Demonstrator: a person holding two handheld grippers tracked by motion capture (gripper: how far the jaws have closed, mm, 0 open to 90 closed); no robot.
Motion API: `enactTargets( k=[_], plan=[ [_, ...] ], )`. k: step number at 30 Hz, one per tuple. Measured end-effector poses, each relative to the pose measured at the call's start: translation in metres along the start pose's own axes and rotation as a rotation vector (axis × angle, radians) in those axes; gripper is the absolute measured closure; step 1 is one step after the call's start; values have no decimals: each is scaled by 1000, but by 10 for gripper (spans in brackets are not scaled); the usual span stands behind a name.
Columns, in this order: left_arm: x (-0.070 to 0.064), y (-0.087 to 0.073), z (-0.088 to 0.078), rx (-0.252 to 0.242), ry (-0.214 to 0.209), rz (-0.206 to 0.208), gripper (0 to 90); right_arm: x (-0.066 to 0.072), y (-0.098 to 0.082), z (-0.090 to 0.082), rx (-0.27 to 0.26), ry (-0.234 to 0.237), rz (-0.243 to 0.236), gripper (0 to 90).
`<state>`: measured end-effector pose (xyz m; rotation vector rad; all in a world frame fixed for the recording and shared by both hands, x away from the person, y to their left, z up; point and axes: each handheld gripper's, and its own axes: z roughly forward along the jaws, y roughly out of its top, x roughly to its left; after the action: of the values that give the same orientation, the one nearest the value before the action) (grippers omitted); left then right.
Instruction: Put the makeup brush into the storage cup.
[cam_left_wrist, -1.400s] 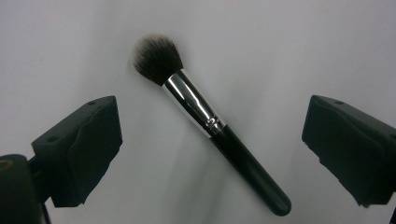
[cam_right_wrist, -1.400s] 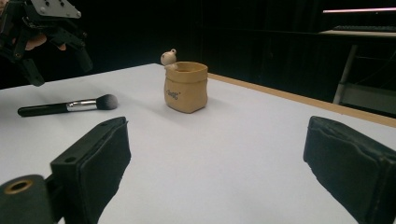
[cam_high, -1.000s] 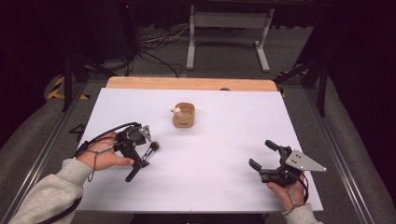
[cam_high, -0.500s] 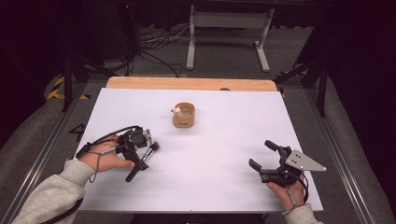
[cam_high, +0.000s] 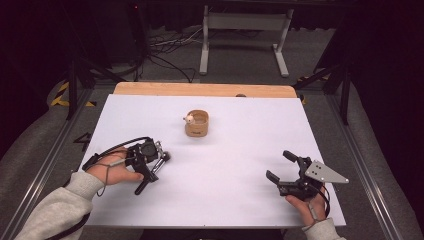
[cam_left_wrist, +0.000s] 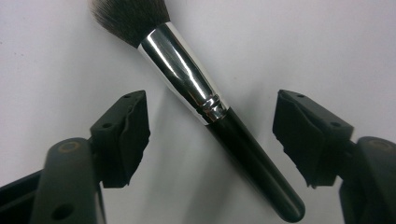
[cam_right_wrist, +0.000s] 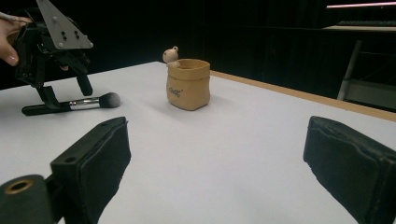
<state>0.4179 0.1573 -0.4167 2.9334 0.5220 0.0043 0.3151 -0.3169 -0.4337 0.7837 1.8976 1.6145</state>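
A makeup brush (cam_high: 161, 161) with a black handle, silver ferrule and dark bristles lies on the white table (cam_high: 240, 150) at the front left. My left gripper (cam_high: 150, 167) points down over it. In the left gripper view the brush (cam_left_wrist: 205, 102) lies slanted between the jaws. The left gripper (cam_left_wrist: 212, 126) has just been closing, but gaps remain on both sides of the handle. My right gripper (cam_high: 278, 165) rests at the front right, open with nothing in it. A small tan pouch-shaped cup (cam_high: 197, 124) with a little figure on its rim stands mid-table.
A wooden strip (cam_high: 205, 90) runs along the table's far edge. Behind it stands a metal stand (cam_high: 245, 30), with cables on the dark floor. From the right gripper view, the cup (cam_right_wrist: 188, 84), the brush (cam_right_wrist: 84, 103) and the left gripper (cam_right_wrist: 65, 95) stand ahead.
The left hand has shifted slightly over the brush. The brush, the cup and the right gripper have stayed where they were.
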Motion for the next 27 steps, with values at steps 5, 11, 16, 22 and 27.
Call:
enactTargets(
  k=[5,11,16,22,27],
  plan=[
    [0,2,3,9,-11,0,374,0,0,0,0,0,0,78],
    [-1,5,4,21,-20,2,495,0,0,0,1,0,0,78],
    [0,5,8,41,-39,-29,575,0,0,0,2,0,0,78],
    [2,4,7,47,-36,-46,678,0,0,0,2,-1,1,78],
    [2,4,7,47,-31,-51,729,0,0,0,4,0,0,79]
  ],
)
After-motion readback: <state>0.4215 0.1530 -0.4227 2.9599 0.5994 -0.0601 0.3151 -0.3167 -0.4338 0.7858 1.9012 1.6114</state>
